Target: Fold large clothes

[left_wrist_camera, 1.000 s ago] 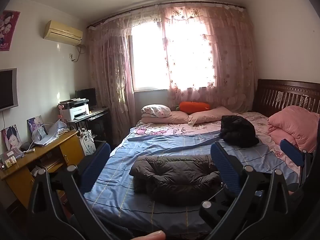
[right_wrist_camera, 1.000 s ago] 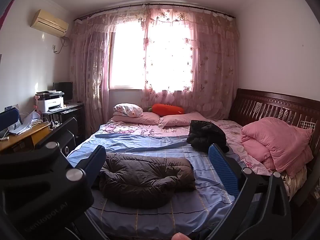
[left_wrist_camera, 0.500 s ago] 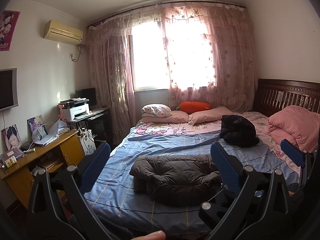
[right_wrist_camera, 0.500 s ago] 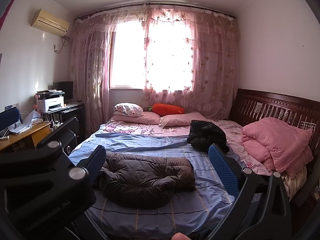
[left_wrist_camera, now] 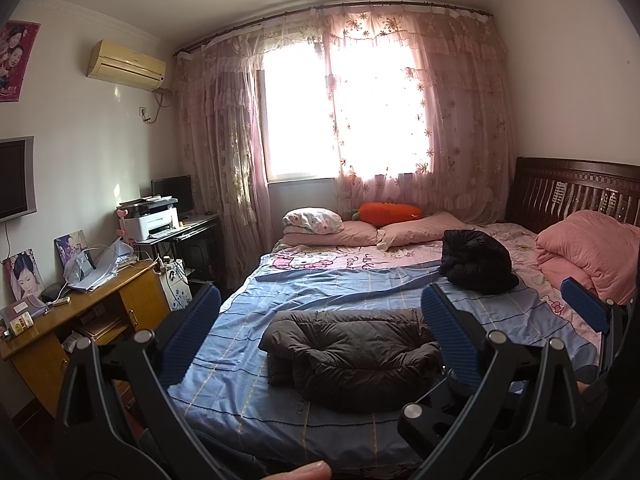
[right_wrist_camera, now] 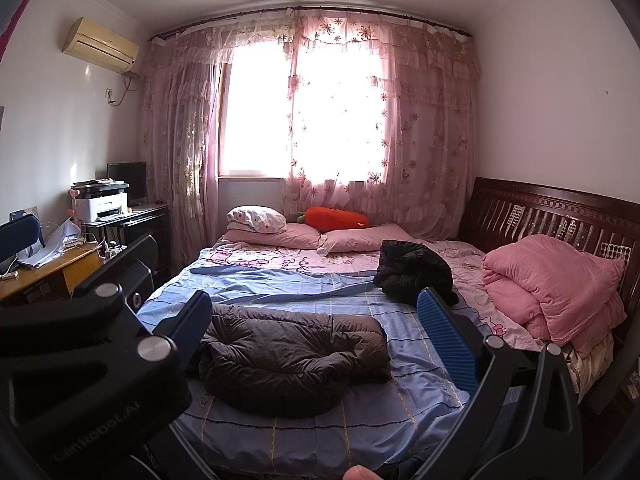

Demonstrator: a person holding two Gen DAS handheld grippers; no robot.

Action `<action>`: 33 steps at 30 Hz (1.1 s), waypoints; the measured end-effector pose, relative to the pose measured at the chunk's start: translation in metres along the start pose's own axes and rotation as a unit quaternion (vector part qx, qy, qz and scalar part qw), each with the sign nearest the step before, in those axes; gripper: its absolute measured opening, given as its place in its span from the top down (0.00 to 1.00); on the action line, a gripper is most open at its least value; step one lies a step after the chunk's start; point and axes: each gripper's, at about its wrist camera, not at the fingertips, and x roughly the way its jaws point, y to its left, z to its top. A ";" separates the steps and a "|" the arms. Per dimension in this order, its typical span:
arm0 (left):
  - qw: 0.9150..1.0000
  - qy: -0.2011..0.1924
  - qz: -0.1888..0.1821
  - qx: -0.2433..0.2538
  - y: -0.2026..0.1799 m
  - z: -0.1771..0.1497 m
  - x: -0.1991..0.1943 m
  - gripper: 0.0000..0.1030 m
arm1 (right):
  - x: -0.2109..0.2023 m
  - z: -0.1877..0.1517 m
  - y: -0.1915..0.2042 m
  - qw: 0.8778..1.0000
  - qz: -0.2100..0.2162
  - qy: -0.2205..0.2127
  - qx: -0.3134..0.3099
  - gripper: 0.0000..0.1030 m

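Nothing's moved vs 1 s ago: both grippers hang in the same spot off the foot of the bed, clothes unchanged.

Left gripper [left_wrist_camera: 320, 340]: blue ribbed pads spread wide, released, nothing between them. Right gripper [right_wrist_camera: 316, 332]: same, pads wide apart, empty. Left gripper's black frame fills the lower left of the right wrist view; one blue pad of the right gripper shows at the right edge of the left wrist view.

Task item: dark brown quilted puffer jacket [left_wrist_camera: 352, 352] [right_wrist_camera: 288, 356], bundled/roughly folded, lying on the blue striped bedsheet [left_wrist_camera: 320, 292] [right_wrist_camera: 280, 288] near the foot edge of the bed, abt centre across its width. Neither gripper touches it.

2nd garment: black puffy jacket [left_wrist_camera: 476, 264] [right_wrist_camera: 416, 272], crumpled, further up the bed toward the headboard side, sitting where the blue sheet meets the pink cartoon-print sheet [left_wrist_camera: 400, 256]. Well apart from the brown one.

Other stuff: folded pink quilt [left_wrist_camera: 588, 252] [right_wrist_camera: 556, 284] at the right edge by the dark wooden headboard [right_wrist_camera: 560, 216]; pink pillows and an orange carrot plush [right_wrist_camera: 336, 218] along the window-side edge. Wooden desk [left_wrist_camera: 80, 312] w/ papers on the left, white printer [left_wrist_camera: 154, 222] behind it.
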 end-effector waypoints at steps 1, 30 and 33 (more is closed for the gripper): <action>1.000 0.001 0.000 0.000 0.000 0.000 0.000 0.02 | 0.000 0.000 0.000 1.000 0.000 0.000 0.000 0.01; 1.000 0.001 0.000 0.000 0.000 0.000 0.000 0.02 | -0.002 0.001 0.002 1.000 0.000 0.001 -0.001 0.01; 1.000 0.001 0.000 -0.001 0.000 0.000 0.000 0.02 | -0.002 0.001 0.002 1.000 0.001 0.002 0.000 0.01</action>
